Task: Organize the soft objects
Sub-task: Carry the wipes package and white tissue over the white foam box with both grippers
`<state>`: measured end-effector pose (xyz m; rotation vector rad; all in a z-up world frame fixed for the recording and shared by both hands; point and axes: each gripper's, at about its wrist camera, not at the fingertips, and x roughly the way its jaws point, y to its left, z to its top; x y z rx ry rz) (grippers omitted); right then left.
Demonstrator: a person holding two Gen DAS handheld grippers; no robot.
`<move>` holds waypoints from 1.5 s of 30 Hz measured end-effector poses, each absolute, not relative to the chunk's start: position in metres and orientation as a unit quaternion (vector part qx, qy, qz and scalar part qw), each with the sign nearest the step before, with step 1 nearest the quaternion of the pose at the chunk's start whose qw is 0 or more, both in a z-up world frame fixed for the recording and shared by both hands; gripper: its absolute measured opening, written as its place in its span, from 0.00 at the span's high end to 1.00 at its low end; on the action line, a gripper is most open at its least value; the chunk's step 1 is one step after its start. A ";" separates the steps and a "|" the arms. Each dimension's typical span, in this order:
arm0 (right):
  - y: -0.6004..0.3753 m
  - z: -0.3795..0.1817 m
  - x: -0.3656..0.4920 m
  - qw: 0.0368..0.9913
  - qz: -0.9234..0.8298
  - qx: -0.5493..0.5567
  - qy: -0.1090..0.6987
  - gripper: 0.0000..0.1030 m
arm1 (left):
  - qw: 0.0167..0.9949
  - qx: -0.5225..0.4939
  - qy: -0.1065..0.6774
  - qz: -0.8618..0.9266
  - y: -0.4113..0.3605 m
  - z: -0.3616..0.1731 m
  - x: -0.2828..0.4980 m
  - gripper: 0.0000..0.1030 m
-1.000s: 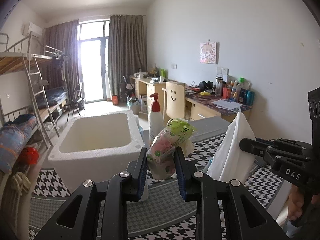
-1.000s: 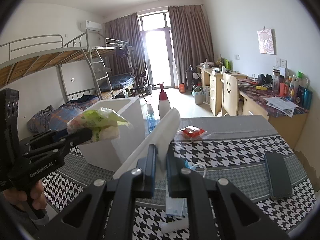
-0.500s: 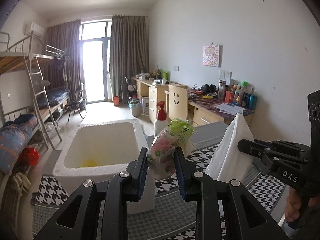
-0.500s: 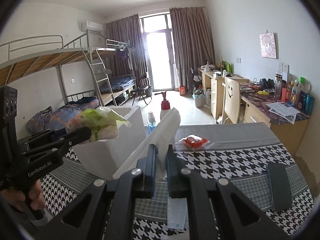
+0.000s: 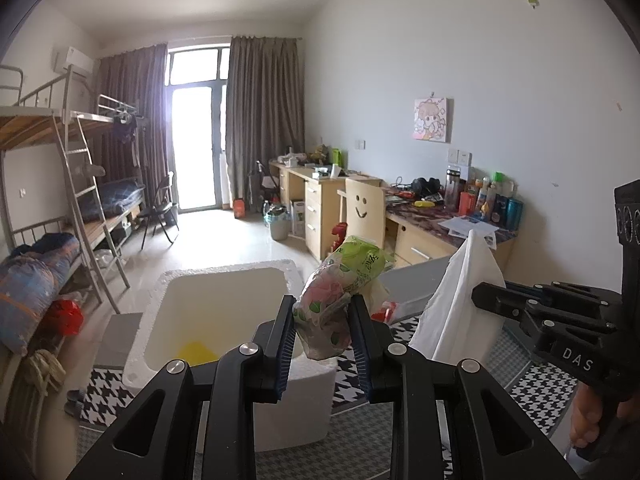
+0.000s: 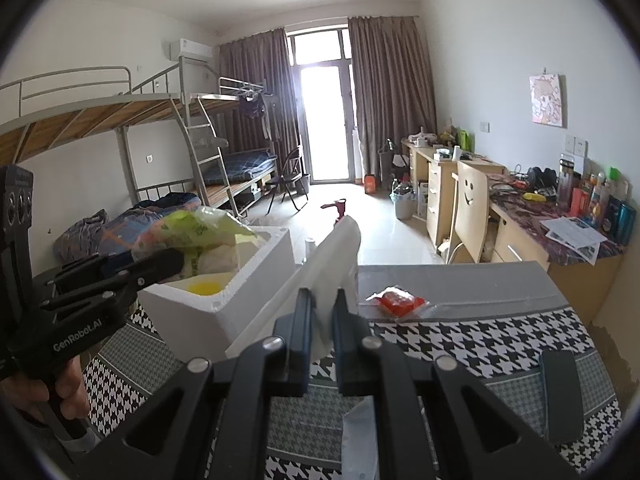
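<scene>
While the left gripper (image 5: pixel 322 320) is held above the box (image 5: pixel 224 312), a packet (image 5: pixel 340 284) is pinched upright in its fingers, nearer the opening than the cloth (image 6: pixel 336 256) clamped by the right gripper (image 6: pixel 322 320).

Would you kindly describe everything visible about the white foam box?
The white foam box looks like thick-walled polystyrene, rectangular, open-topped with no lid in view. It sits upright on the houndstooth cloth. Something yellow lies on its floor. The left gripper holds a green floral packet above its near corner; nothing visibly touches its rim.
</scene>
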<state>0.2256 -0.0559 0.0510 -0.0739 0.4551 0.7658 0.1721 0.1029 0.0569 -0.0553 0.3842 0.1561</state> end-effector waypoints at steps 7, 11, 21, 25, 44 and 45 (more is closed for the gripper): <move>-0.049 0.055 0.234 0.900 0.374 -0.030 0.223 0.88 | 0.977 -0.026 0.189 0.094 0.112 0.060 0.178 0.73; -0.044 0.062 0.236 0.900 0.376 -0.031 0.217 0.88 | 0.976 -0.028 0.189 0.107 0.120 0.063 0.182 0.73; -0.024 0.068 0.240 0.895 0.389 -0.040 0.215 0.88 | 0.973 -0.030 0.186 0.131 0.135 0.066 0.182 0.73; -0.015 0.069 0.244 0.890 0.399 -0.043 0.217 0.88 | 0.971 -0.031 0.190 0.142 0.142 0.064 0.184 0.73; 0.025 0.071 0.249 0.869 0.436 -0.062 0.228 0.88 | 0.961 -0.035 0.203 0.185 0.162 0.061 0.191 0.73; 0.027 0.071 0.249 0.867 0.438 -0.063 0.229 0.88 | 0.960 -0.036 0.205 0.187 0.163 0.060 0.193 0.73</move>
